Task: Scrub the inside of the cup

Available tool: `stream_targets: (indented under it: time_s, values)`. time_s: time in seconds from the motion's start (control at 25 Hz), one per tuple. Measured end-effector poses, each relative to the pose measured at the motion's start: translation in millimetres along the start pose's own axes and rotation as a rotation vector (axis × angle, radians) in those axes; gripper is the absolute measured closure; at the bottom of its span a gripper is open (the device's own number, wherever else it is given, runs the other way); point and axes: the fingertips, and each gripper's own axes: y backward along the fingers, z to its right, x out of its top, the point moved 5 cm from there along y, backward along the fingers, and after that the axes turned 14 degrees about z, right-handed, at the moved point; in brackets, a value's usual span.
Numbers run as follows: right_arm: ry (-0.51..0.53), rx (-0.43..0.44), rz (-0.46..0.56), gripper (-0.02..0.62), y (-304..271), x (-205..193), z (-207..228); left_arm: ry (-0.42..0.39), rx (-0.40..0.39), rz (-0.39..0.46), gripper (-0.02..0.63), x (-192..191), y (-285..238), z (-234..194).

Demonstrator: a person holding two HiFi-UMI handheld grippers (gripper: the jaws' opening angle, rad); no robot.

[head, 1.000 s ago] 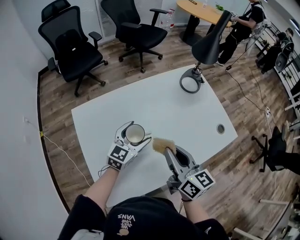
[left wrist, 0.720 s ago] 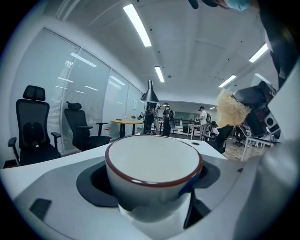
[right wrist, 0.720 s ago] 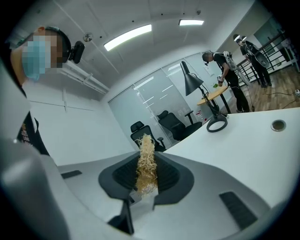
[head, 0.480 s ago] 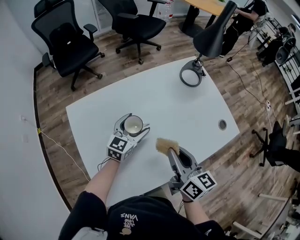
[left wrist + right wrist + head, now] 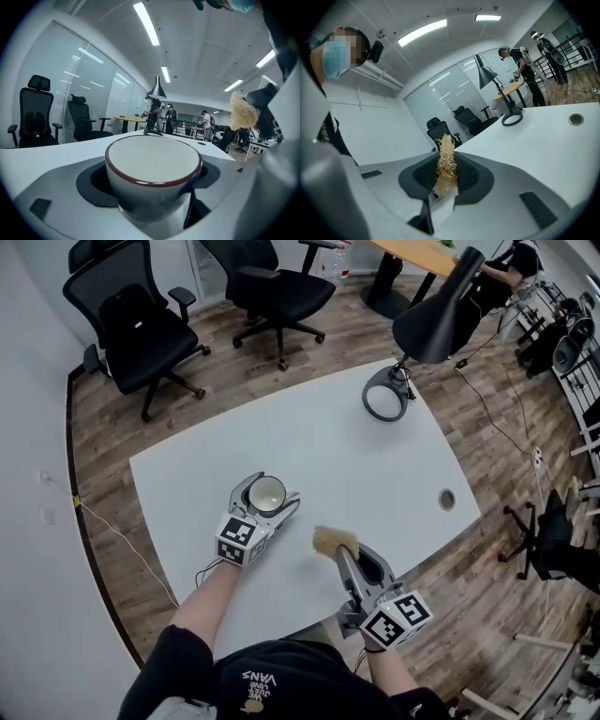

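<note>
White tabletop (image 5: pixel 328 442) stands on a wood-plank floor (image 5: pixel 112 456), with two black office chairs (image 5: pixel 141 315) beyond its far edge. A black desk lamp (image 5: pixel 433 320) stands at the far right corner, its ring base on the surface. The left hand-held gripper (image 5: pixel 266 499), near the front-left edge, is clamped on a white cup (image 5: pixel 153 164) with a dark red rim, upright, mouth upward. The right hand-held gripper (image 5: pixel 339 557), just beside it, is clenched on a straw-coloured fibrous scrubber (image 5: pixel 446 164), which projects past the jaws, near the cup but apart from it. A small round grommet (image 5: pixel 446 499) sits near the right edge
</note>
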Motion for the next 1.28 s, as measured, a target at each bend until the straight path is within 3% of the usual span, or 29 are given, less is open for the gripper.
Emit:
stream_targets:
  time_s: [0.92,1.28]
  values:
    - [-0.008,0.03,-0.004,0.515,-17,-2,-9,-0.11,-0.057,-0.047,0.181,-8,-1,-1]
    - [0.007,0.051,0.027,0.515,-14,7,-17,-0.114,-0.039,0.018,0.181,22,23,5]
